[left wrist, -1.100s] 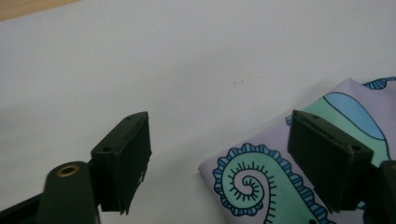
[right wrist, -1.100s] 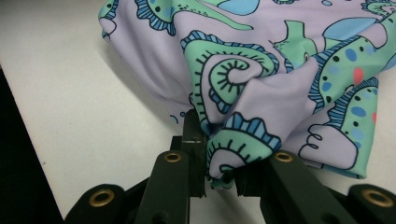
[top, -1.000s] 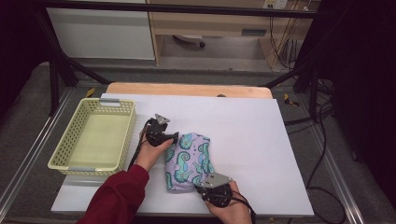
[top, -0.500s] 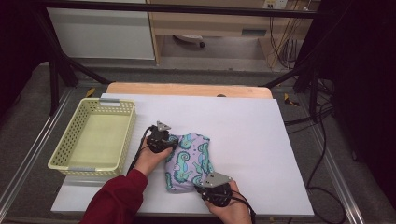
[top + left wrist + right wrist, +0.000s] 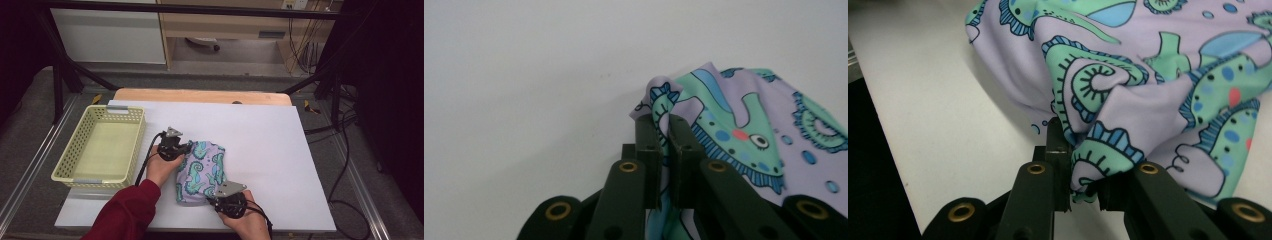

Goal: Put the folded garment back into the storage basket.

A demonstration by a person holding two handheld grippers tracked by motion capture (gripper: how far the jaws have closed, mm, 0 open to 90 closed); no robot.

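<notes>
White tabletop (image 5: pixel 280 150) — patterned cloth (image 5: pixel 202 170) pinched at opposite edges by left gripper (image 5: pixel 186 148) and right gripper (image 5: pixel 214 196).

lilac cloth (image 5: pixel 202 170), teal seahorse print

We see a white table (image 5: pixel 280 150) with a pale yellow basket (image 5: pixel 65 172) at its left edge. Beyond the table's wooden far edge (image 5: pixel 200 96) stand a white cabinet (image 5: pixel 107 35) and cables (image 5: pixel 300 35) on a grey floor (image 5: pixel 30 125).
</notes>
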